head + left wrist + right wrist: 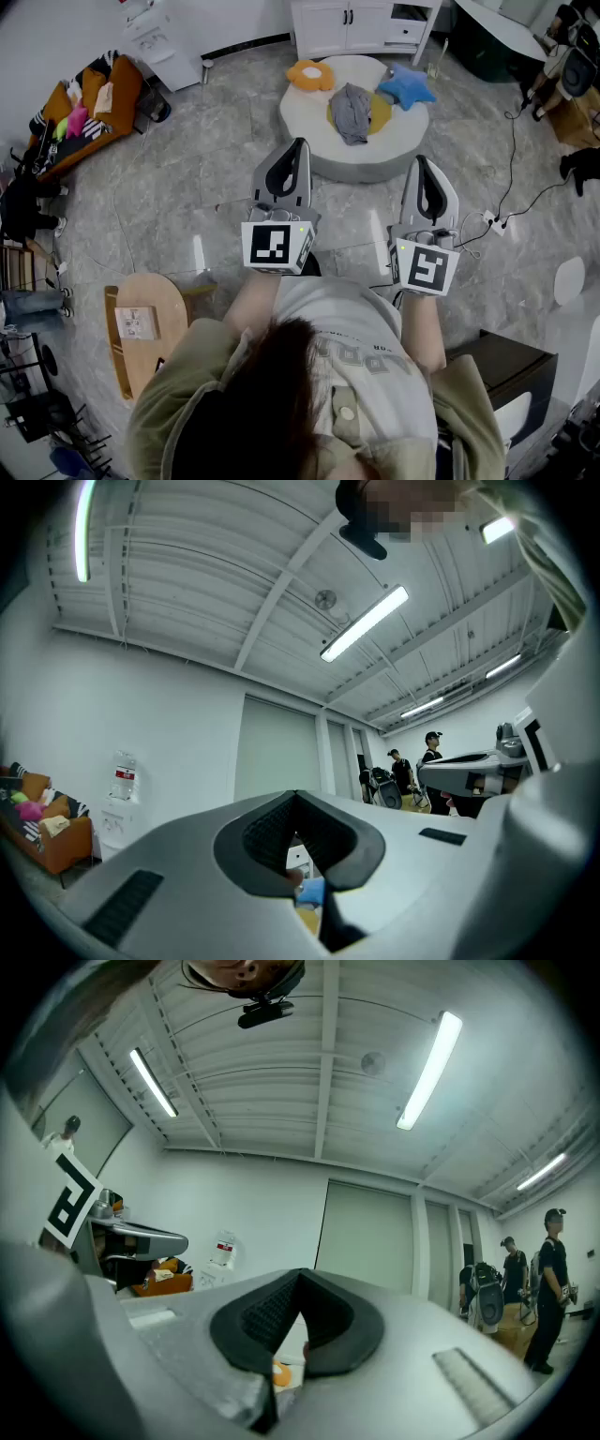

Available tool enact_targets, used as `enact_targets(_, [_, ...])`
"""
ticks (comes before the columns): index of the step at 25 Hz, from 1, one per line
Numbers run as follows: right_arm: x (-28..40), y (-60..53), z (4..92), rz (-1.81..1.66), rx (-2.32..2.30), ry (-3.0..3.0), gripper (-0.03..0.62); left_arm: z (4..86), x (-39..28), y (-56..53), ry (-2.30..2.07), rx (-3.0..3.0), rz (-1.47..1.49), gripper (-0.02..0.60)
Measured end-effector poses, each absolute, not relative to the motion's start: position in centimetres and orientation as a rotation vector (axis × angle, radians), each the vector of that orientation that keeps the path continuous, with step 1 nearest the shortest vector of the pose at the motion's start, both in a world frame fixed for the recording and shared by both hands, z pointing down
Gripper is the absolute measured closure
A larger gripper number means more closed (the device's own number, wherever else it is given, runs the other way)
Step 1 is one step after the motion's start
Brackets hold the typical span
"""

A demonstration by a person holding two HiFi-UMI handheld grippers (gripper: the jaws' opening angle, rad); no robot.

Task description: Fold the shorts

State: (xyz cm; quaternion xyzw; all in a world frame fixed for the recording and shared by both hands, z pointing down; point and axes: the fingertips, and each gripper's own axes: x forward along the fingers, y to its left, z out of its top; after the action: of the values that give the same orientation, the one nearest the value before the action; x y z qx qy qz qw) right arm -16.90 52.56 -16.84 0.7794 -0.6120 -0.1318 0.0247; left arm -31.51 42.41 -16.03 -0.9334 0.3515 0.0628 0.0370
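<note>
The grey shorts point(352, 111) lie crumpled on a round white cushion platform point(356, 169) on the floor ahead, over a yellow pad point(381, 111). An orange flower pillow point(310, 74) and a blue star pillow point(406, 86) lie on the same platform. My left gripper point(300, 145) is held out in the air short of the platform's near edge, jaws shut and empty. My right gripper point(424, 161) hovers beside it on the right, also shut and empty. In the left gripper view the left gripper point(298, 797) shows its pads meeting; the right gripper point(300, 1275) looks the same in its own view.
A white cabinet point(361, 23) stands behind the platform and an orange sofa point(89, 108) at the far left. A wooden stool point(150, 323) is by my left side, a dark box point(502, 370) by my right. Cables and a power strip point(492, 222) run along the floor on the right. People point(548, 1288) stand across the room.
</note>
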Motion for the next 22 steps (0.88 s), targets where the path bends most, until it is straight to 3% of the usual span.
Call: enact_targets(22, [-15.9, 50.6, -16.2, -0.37, 2.393, -1.904, 0.595, -15.6, -30.1, 40.6, 1.06, -2.88, 0.155, 0.572])
